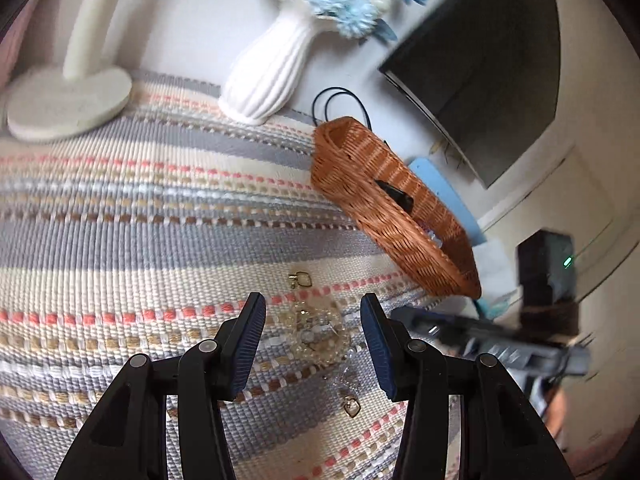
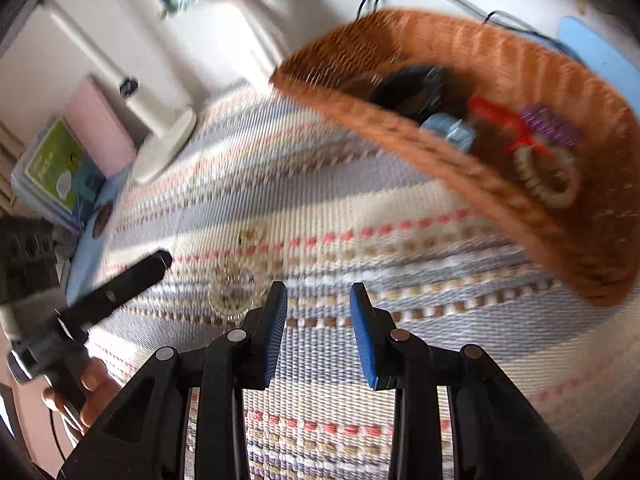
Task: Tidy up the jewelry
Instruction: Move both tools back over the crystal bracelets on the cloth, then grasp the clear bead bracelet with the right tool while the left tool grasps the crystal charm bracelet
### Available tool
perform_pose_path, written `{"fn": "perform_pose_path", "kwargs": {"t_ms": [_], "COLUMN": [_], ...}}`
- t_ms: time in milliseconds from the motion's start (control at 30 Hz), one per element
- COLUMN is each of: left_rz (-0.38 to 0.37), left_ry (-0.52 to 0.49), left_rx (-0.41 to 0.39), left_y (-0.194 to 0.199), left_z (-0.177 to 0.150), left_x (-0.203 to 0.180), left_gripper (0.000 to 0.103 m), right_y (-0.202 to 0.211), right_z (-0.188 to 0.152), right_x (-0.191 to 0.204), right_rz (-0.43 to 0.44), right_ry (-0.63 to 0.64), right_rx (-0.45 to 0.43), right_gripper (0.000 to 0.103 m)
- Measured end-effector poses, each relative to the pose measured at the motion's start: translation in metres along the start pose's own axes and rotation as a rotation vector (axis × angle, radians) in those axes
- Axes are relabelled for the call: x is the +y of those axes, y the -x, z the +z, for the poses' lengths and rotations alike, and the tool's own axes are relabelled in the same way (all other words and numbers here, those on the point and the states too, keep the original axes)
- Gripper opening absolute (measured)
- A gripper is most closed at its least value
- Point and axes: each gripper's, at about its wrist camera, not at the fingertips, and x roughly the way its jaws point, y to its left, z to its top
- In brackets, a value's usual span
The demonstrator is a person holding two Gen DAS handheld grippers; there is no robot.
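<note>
Left wrist view first: the left claw (image 1: 313,320) hangs released over the striped mat (image 1: 140,208), nothing pinched, and right between its blue pads lies the clear bead bracelet (image 1: 318,334), pale and glassy, nearly lost against the weave. A small gold earring (image 1: 300,279) sits just beyond it, and a second gold piece (image 1: 352,407) lies nearer the camera. The wicker basket (image 1: 384,204) waits to the right with a dark item poking over its rim. My read: the pick is on the bracelet, so settle the pads on both sides of the bead ring and close low, or those slick beads will slip out. Over to the right wrist view, blurred: the right claw (image 2: 319,300) is loose too, its pads apart with only mat between them. The basket (image 2: 400,132) fills the upper right, already holding a black ring, red and purple bits and a cream bead loop. The bracelet (image 2: 234,288) glints just left of the claw.
</note>
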Motion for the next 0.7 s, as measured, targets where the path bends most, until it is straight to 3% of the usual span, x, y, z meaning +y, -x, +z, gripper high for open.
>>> {"fn": "perform_pose_path", "kwargs": {"t_ms": [267,433,533,700], "left_rz": [0.070,0.077,0.060,0.071], "left_ry": [0.013,0.056,0.087,0.061], "left_rx": [0.025,-0.005,-0.008,-0.010], "left_y": [-0.007,-0.001,0.001,0.003], "left_z": [-0.007,-0.006,-0.006,-0.006], "left_x": [0.003,0.010,0.015,0.012], "left_gripper": [0.051,0.051,0.051,0.051], "right_y": [-0.020,-0.027,-0.030,-0.028], "right_z": [-0.003,-0.007,-0.008,-0.003], "right_x": [0.040,0.062,0.067,0.058], "right_rz": [-0.030,-0.115,-0.164,-0.102], "right_ry": [0.131,0.241,0.277,0.259], "right_rx": [-0.003,-0.034,-0.058,-0.051], "right_gripper": [0.035,0.034,0.017,0.010]}}
